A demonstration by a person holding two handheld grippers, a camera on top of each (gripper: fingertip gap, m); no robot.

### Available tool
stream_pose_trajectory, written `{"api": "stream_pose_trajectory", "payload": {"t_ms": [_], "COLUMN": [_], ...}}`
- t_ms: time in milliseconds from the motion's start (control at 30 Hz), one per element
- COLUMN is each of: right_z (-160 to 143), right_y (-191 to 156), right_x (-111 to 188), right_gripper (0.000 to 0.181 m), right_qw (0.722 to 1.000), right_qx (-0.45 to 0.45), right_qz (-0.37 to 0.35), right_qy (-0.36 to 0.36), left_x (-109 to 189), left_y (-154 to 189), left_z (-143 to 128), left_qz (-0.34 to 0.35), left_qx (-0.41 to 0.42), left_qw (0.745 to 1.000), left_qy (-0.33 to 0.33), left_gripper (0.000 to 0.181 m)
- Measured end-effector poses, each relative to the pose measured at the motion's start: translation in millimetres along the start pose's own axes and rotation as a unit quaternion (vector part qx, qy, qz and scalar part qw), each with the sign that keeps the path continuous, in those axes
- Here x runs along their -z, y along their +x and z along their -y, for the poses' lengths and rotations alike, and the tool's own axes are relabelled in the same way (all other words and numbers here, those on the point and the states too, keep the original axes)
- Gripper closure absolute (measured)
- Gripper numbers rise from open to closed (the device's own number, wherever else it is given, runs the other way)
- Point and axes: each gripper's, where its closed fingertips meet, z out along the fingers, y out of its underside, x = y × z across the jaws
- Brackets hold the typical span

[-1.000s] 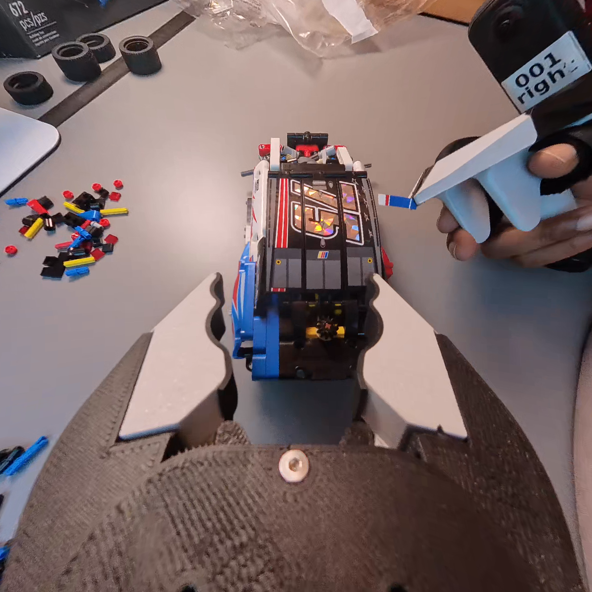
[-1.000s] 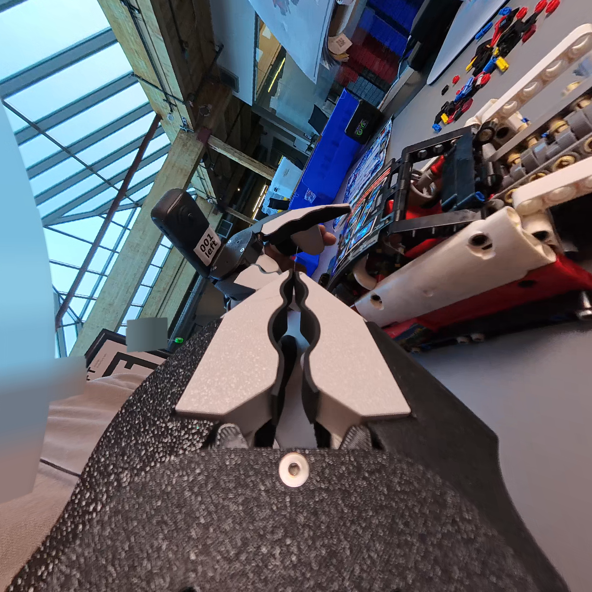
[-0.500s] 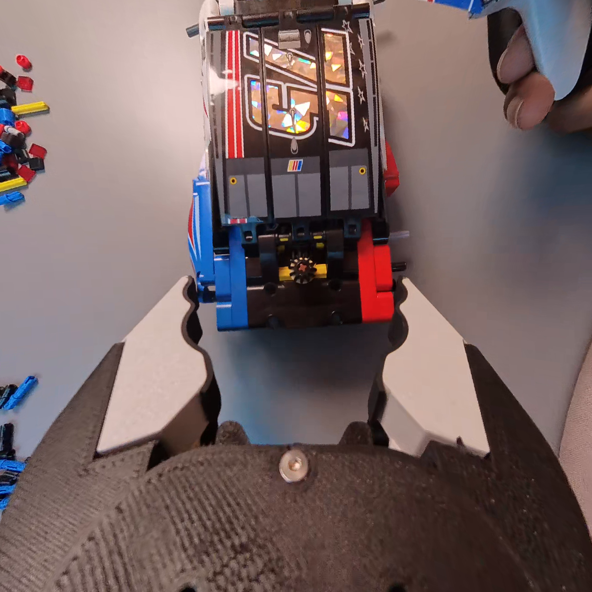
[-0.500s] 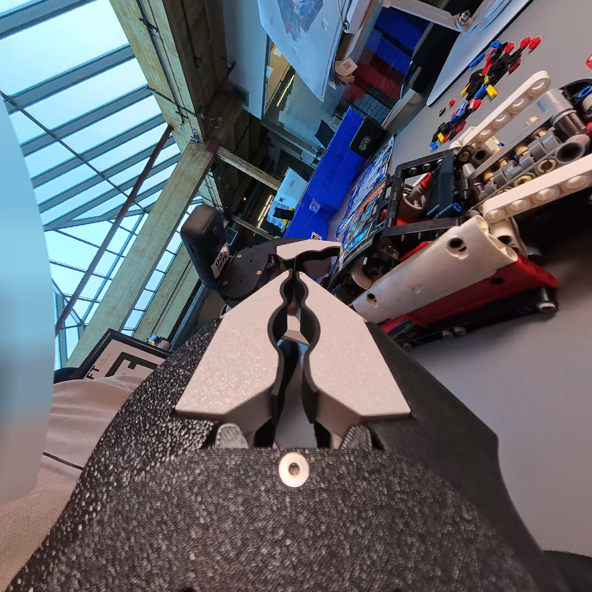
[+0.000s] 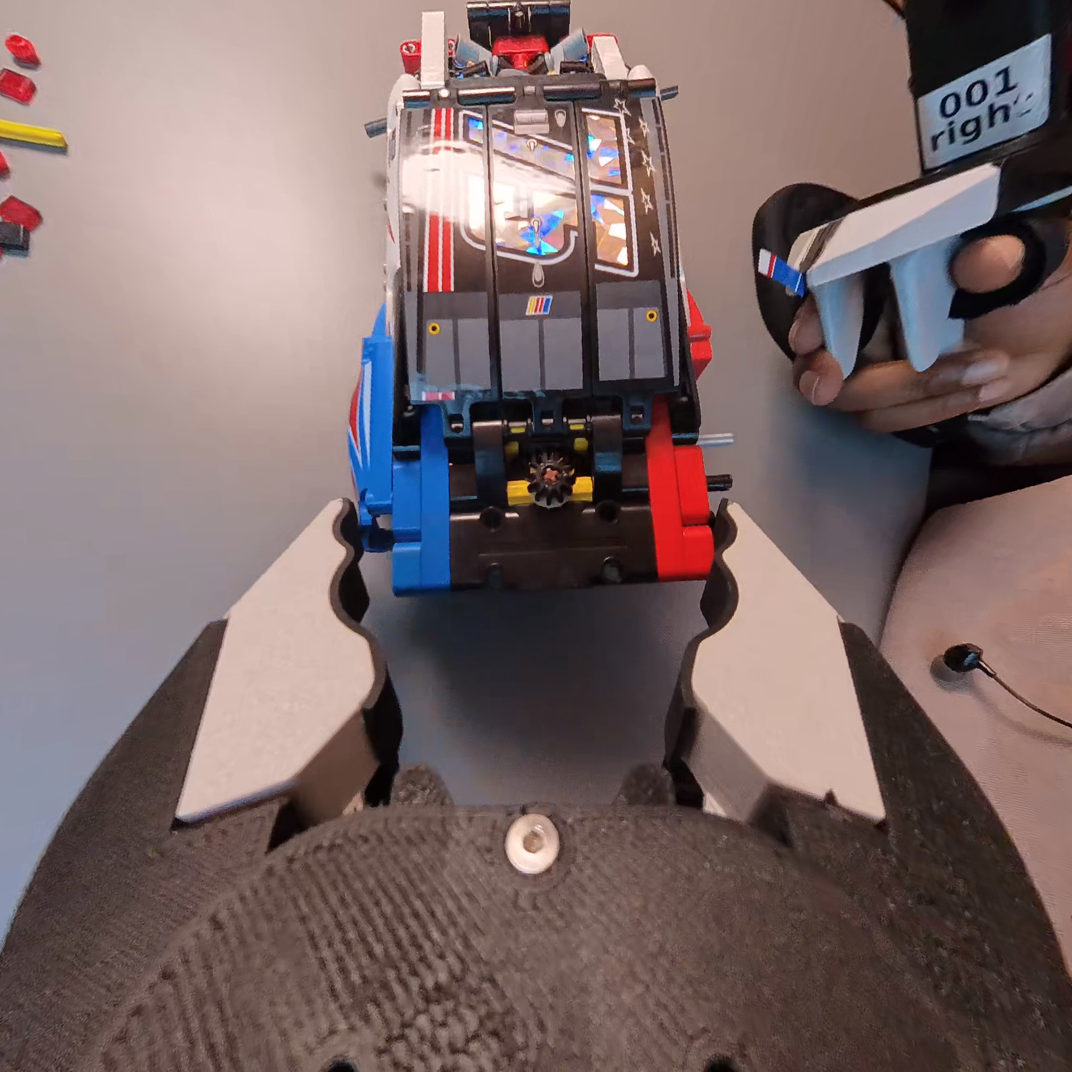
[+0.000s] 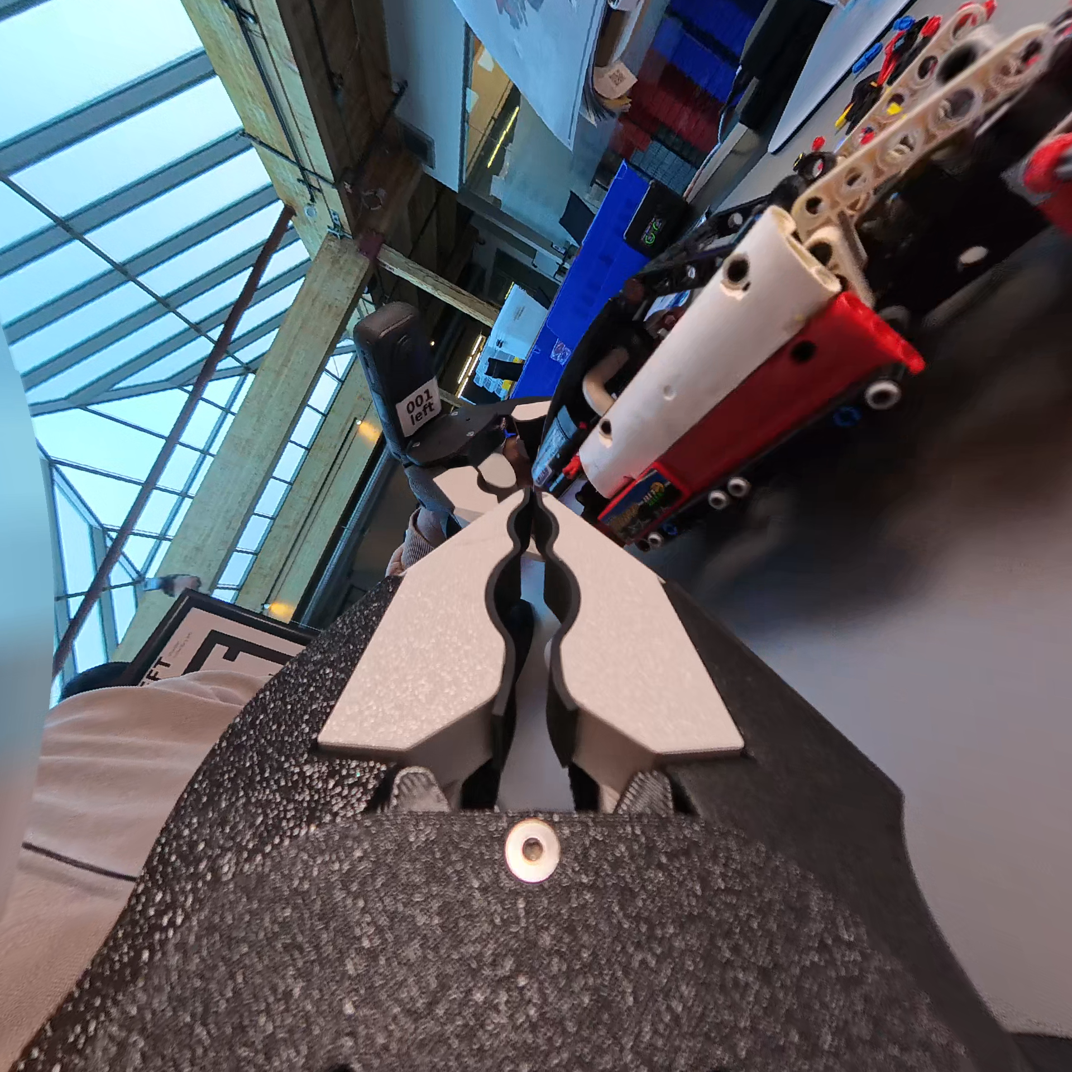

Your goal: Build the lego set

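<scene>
The lego race car (image 5: 539, 290) has a black roof with shiny stickers, a blue left side and a red right side. It lies lengthwise ahead of my left gripper (image 5: 533, 516). That gripper is open, its fingertips flanking the car's rear end. My right gripper (image 5: 806, 272) is to the right of the car, shut on a small white, red and blue strip (image 5: 780, 270). In the right wrist view my right gripper (image 6: 532, 499) is shut, close to the car's red and white side (image 6: 725, 377). The left gripper (image 6: 493, 446) is behind it.
Loose red, yellow and black pieces (image 5: 23, 139) lie at the far left on the grey table (image 5: 203, 348). A person's hand (image 5: 905, 371) holds the right gripper, and their beige-clad body (image 5: 986, 638) is at the right edge.
My left gripper has drawn back from around the car's rear to its very end and opened wider. My right gripper with the strip has come down beside the car's right side.
</scene>
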Motion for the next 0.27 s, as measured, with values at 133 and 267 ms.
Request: {"api": "stream_pose_trajectory", "payload": {"t_ms": [133,267], "right_z": [3.8,9.3], "right_y": [1.6,-1.2], "right_x": [-9.4,-21.1], "right_gripper": [0.181,0.181], "right_qw": [1.000,1.000], "right_qx": [-0.010,-0.022], "right_qz": [0.000,0.001], "right_qy": [0.004,0.008], "left_x": [4.7,6.7], "left_y": [-3.3,-4.9], "left_z": [2.8,3.3], "left_qz": [-0.048,-0.071], "left_qx": [0.035,0.049], "left_qw": [0.998,0.996], "left_qy": [0.020,0.030], "left_gripper": [0.063,0.063]}}
